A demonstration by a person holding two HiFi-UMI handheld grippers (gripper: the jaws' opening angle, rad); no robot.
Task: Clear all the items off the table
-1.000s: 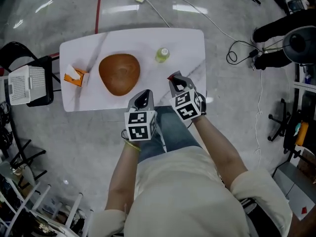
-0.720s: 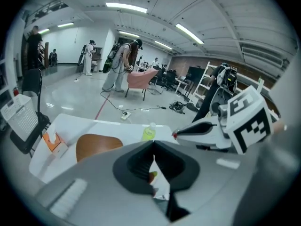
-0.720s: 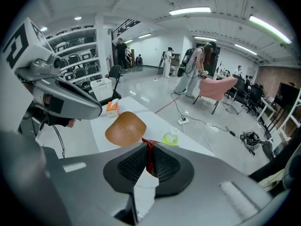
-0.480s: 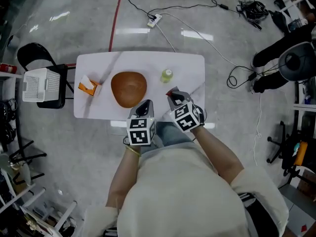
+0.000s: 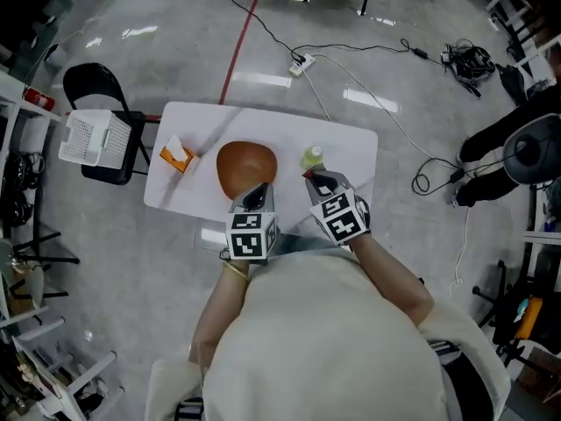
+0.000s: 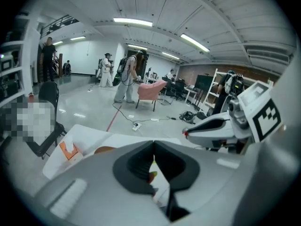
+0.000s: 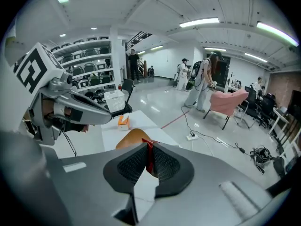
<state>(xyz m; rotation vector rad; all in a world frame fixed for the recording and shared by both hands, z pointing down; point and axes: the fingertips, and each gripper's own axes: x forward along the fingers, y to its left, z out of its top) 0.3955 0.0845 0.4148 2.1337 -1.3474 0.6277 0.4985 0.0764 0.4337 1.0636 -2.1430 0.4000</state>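
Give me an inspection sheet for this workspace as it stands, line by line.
Surface: white table, mostly bare.
Job's things: orange box, brown bowl and green bottle on the table, apart from one another.
Clutter: nothing seen.
Grippers: left gripper shut, empty; right gripper shut on a thin red item, kind unclear; both at the table's near edge in the head view.
Cables: power strip with a white cable behind the table; black cable loops to the right.
Surroundings: white basket on a black chair left of the table; people and a pink armchair far off.
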